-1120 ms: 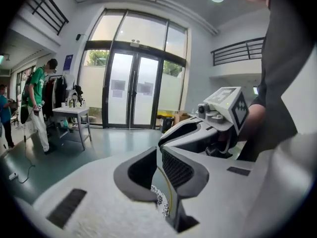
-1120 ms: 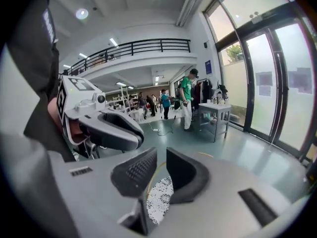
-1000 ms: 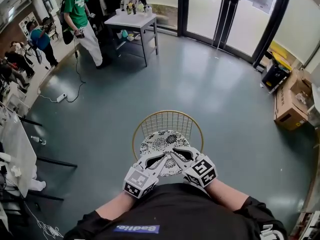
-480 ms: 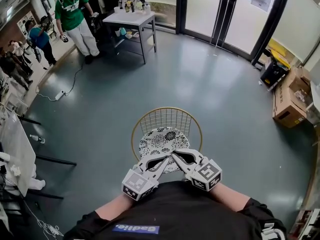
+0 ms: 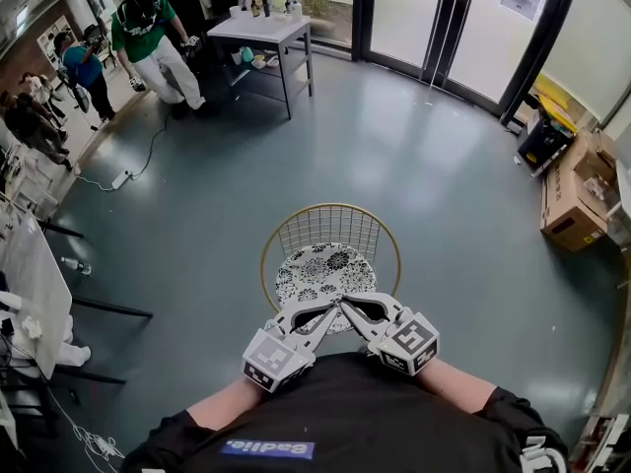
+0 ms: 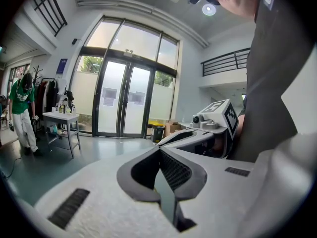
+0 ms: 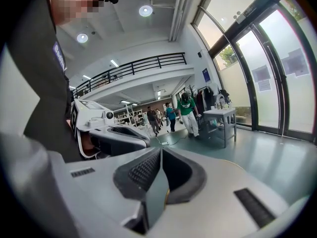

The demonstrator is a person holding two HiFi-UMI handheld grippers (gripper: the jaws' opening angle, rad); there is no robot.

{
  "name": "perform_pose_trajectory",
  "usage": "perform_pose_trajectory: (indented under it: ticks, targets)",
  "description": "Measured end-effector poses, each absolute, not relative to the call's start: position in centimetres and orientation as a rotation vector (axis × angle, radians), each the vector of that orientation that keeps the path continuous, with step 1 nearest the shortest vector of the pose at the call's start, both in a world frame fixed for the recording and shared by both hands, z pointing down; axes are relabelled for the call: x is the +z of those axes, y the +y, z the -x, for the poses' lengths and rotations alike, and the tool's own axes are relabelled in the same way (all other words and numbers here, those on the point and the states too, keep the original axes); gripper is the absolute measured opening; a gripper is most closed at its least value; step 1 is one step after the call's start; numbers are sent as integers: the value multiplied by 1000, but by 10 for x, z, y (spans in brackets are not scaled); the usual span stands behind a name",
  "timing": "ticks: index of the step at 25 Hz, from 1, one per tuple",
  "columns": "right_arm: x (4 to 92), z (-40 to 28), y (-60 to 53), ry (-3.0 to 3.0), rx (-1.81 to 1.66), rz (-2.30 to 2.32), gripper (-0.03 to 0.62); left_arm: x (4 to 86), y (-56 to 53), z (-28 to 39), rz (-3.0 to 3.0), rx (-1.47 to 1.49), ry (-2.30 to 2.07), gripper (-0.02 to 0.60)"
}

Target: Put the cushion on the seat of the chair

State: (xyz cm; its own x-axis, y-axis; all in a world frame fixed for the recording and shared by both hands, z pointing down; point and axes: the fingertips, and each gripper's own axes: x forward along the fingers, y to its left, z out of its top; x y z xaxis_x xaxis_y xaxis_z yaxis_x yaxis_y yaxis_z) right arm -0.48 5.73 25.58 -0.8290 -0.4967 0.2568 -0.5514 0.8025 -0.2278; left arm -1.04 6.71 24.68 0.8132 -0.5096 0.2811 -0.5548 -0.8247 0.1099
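Note:
A round cushion (image 5: 325, 274) with a black-and-white flower print lies flat on the seat of the gold wire chair (image 5: 330, 227), right in front of me in the head view. My left gripper (image 5: 331, 309) and right gripper (image 5: 345, 306) sit side by side at the cushion's near edge, tips almost meeting. Both are shut with nothing between the jaws. The left gripper (image 6: 159, 151) in its own view points out over the floor, with the right gripper's body (image 6: 210, 125) beside it. The right gripper (image 7: 161, 151) in its own view likewise shows closed, empty jaws.
A grey table (image 5: 264, 30) with bottles stands at the back, and a person in green (image 5: 148, 37) walks near it. Glass doors (image 5: 444, 18) fill the far wall. Cardboard boxes (image 5: 572, 200) sit at the right, a white table (image 5: 35, 294) at the left. Grey floor surrounds the chair.
Both grippers have drawn back from over the cushion toward my body, and their jaws have closed. The cushion stays on the seat. The person in green has walked.

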Motion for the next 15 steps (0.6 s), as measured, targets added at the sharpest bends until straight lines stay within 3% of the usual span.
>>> perform_pose_trajectory:
  ticks: [15]
  targets:
    - [257,0,66,-2804,449,-810,38,247,75,5,-2812,362,-839,17]
